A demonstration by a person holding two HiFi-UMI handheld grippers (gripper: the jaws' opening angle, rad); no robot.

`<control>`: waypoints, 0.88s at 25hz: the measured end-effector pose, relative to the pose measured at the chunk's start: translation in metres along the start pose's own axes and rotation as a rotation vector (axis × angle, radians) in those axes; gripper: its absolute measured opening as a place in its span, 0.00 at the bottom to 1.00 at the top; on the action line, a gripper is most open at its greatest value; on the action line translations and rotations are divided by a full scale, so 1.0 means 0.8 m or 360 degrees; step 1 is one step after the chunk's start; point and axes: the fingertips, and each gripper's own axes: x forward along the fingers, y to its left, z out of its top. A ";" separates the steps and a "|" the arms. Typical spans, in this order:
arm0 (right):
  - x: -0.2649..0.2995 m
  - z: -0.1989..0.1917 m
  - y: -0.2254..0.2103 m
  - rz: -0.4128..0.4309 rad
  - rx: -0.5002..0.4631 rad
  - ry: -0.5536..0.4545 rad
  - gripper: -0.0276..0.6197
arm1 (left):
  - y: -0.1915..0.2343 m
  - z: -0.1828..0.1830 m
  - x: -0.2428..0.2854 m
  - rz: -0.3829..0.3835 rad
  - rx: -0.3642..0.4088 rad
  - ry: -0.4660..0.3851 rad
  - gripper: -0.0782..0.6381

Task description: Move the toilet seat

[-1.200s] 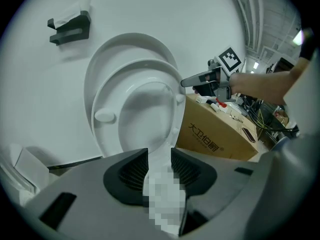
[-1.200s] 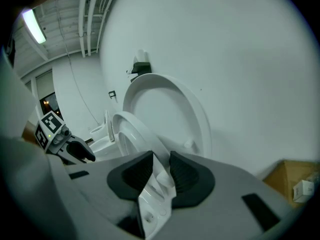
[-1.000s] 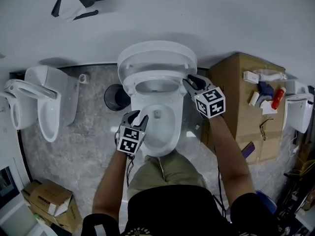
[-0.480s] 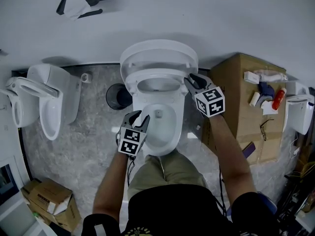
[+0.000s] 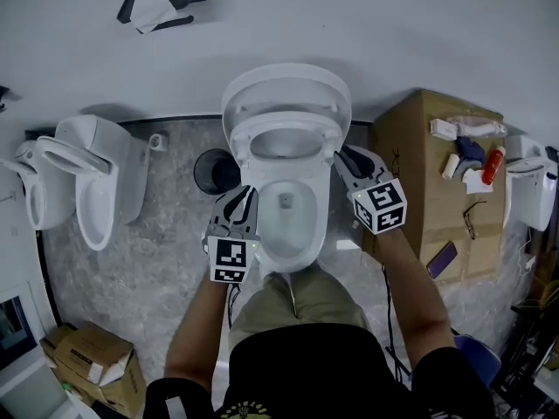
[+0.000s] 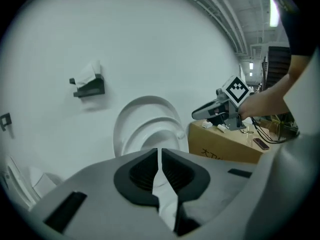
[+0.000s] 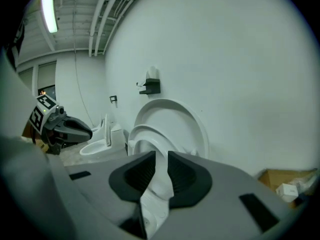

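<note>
The white toilet has its lid [image 5: 286, 84] up against the wall and its seat ring [image 5: 284, 132] raised, leaning toward the lid above the open bowl [image 5: 288, 221]. My left gripper [image 5: 244, 196] hovers at the bowl's left rim. Its jaws have just been closing and now stand shut with nothing between them [image 6: 160, 156]. My right gripper [image 5: 343, 155] hangs just right of the seat, apart from it. Its jaws have also been closing but still show a gap with nothing in it [image 7: 161, 161]. Both gripper views look at the seat [image 6: 152, 131] [image 7: 142, 136].
A second toilet [image 5: 87, 190] stands at the left, and a black bin [image 5: 212, 171] sits between the two. A cardboard box [image 5: 419, 182] with small items on top stands right of the toilet. A paper holder [image 5: 162, 3] is on the wall. More boxes [image 5: 87, 356] lie at the lower left.
The left gripper has risen beside the bowl and its jaws have come together. The right gripper has drawn back from the seat's right edge. The seat ring stands steeper than before.
</note>
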 end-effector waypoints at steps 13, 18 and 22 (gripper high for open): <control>-0.145 0.037 0.072 -0.0234 -0.0084 -0.0205 0.10 | -0.009 0.093 -0.118 0.0079 0.0005 -0.0334 0.14; -0.200 0.066 0.093 -0.0315 -0.0125 -0.0281 0.09 | -0.020 0.131 -0.170 0.0081 0.0012 -0.0458 0.14; -0.243 0.084 0.107 -0.0385 -0.0140 -0.0338 0.09 | -0.024 0.149 -0.209 0.0092 -0.0002 -0.0497 0.14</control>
